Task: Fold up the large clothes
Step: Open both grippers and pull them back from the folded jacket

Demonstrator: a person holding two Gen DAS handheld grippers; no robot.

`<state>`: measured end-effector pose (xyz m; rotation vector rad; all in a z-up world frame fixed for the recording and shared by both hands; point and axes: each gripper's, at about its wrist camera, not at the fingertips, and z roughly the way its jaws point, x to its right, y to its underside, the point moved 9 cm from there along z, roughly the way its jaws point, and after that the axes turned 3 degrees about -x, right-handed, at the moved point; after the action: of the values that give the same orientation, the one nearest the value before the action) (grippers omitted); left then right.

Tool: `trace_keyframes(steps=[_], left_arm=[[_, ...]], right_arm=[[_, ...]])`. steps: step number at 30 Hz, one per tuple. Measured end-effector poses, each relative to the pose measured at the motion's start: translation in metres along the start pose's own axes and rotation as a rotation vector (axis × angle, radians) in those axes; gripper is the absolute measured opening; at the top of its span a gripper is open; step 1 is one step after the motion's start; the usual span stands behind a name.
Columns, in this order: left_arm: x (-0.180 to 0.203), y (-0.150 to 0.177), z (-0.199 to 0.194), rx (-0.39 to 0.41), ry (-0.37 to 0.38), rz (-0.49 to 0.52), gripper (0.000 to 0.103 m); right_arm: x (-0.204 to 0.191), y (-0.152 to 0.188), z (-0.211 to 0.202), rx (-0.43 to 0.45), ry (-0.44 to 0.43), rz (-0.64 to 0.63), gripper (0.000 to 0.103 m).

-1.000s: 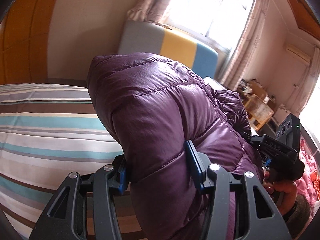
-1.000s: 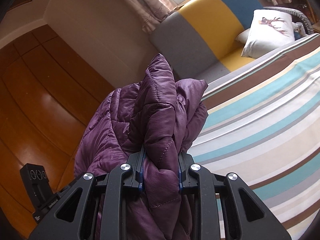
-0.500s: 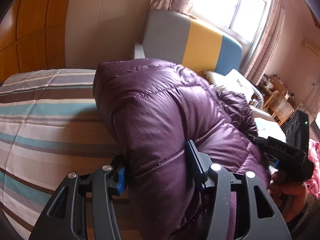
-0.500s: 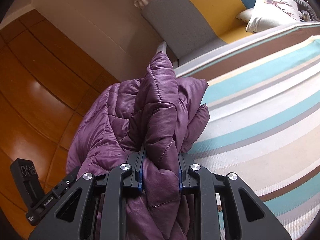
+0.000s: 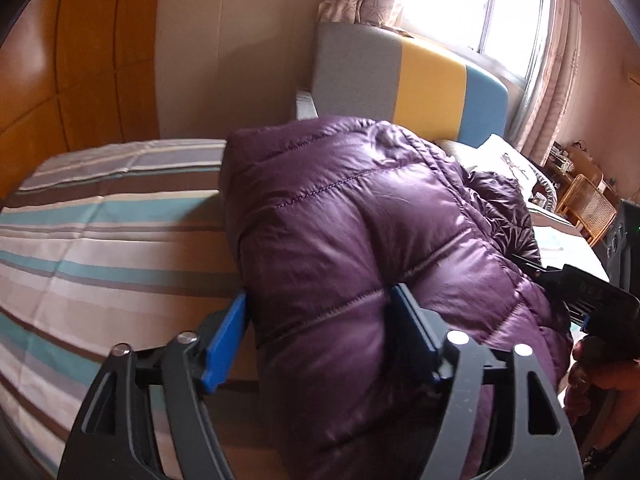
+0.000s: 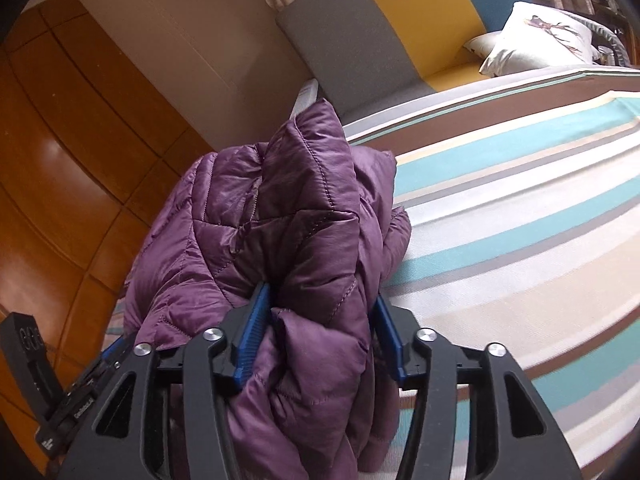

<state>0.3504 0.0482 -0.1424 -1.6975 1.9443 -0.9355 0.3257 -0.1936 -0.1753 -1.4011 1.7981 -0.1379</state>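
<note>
I am letting the folded purple jacket (image 5: 360, 240) settle onto the striped bed (image 5: 100, 248), so my left gripper (image 5: 320, 340) has just been opening; its left pad is clear of the bundle. My right gripper (image 6: 320, 336) has been opening too, with the bunched jacket between its pads.

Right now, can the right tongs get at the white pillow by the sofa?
Probably not. The right tongs have just been opening, but the bunched purple puffer jacket sits between their jaws, and the striped bed stretches between them and the white pillow far behind.
</note>
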Motion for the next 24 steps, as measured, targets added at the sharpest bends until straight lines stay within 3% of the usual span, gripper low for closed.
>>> trace_keyframes(steps=[5,9,14,17,19,21,22,24], left_arm=[[0.013,0.018,-0.03,0.039,0.037,0.034,0.081],[0.017,0.037,-0.033,0.025,-0.001,0.097,0.083],[-0.004,0.056,-0.014,-0.042,-0.003,0.047,0.084],[-0.007,0.058,-0.017,-0.055,-0.002,0.028,0.084],[-0.003,0.055,-0.026,-0.045,-0.01,0.039,0.084],[0.0,0.053,-0.038,-0.022,-0.042,0.063,0.101],[0.003,0.052,-0.047,0.003,-0.071,0.082,0.101],[0.009,0.053,-0.06,0.041,-0.106,0.108,0.101]], right_arm=[[-0.007,0.015,-0.03,0.039,-0.005,-0.054,0.053],[-0.005,0.034,-0.04,0.028,0.041,-0.103,0.053],[0.003,0.065,-0.021,-0.042,0.059,-0.111,0.054],[0.004,0.071,-0.022,-0.041,0.074,-0.103,0.057],[0.002,0.068,-0.03,-0.027,0.1,-0.121,0.064],[-0.005,0.065,-0.046,0.014,0.111,-0.152,0.077],[-0.009,0.067,-0.054,0.032,0.11,-0.167,0.083],[-0.02,0.072,-0.073,0.071,0.105,-0.213,0.086]])
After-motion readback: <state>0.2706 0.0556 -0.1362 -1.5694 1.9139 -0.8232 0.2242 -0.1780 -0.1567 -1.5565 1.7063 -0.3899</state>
